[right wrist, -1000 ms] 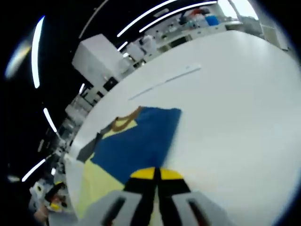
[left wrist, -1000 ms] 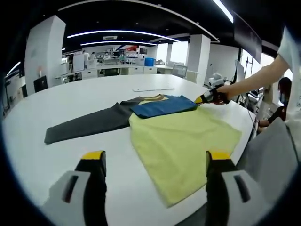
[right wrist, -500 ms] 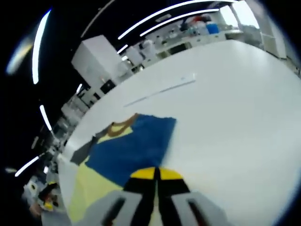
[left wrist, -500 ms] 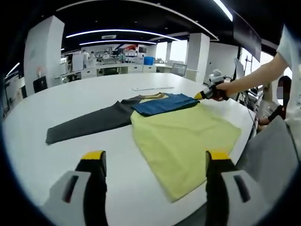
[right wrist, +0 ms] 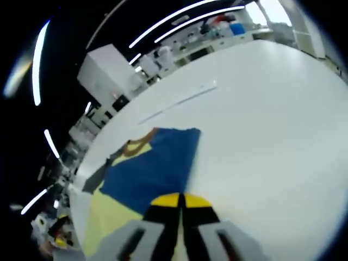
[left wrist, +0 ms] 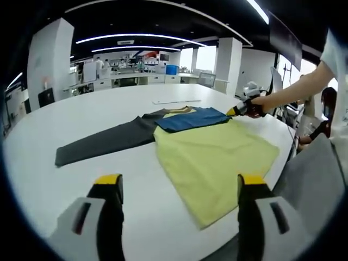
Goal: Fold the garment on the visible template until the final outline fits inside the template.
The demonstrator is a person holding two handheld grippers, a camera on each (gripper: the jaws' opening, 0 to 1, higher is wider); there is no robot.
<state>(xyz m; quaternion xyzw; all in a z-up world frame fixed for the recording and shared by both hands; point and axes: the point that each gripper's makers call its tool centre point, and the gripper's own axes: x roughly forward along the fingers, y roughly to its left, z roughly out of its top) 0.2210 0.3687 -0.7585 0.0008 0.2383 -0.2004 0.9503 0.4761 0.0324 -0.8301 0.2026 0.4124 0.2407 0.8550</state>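
A garment lies flat on the white table (left wrist: 81, 117). It has a yellow body (left wrist: 217, 157), a blue sleeve (left wrist: 190, 118) folded across the chest, and a dark grey sleeve (left wrist: 103, 142) stretched out to the left. My left gripper (left wrist: 179, 180) hangs open over the table's near part, short of the hem, with nothing between its jaws. My right gripper (left wrist: 232, 112), held in a person's hand (left wrist: 266, 102), is at the blue sleeve's right end. In the right gripper view its jaws (right wrist: 180, 200) are shut together on the blue sleeve (right wrist: 155, 166), with the brown collar (right wrist: 136, 145) beyond.
A thin white strip (left wrist: 176, 102) lies on the table past the garment, and is also the strip (right wrist: 176, 102) in the right gripper view. The table's edge (left wrist: 285, 157) runs close along the garment's right side. Desks and shelves stand far behind.
The whole garment has slid slightly to the right on the table, with the right gripper still pinching the blue sleeve. The left gripper has stayed put and open.
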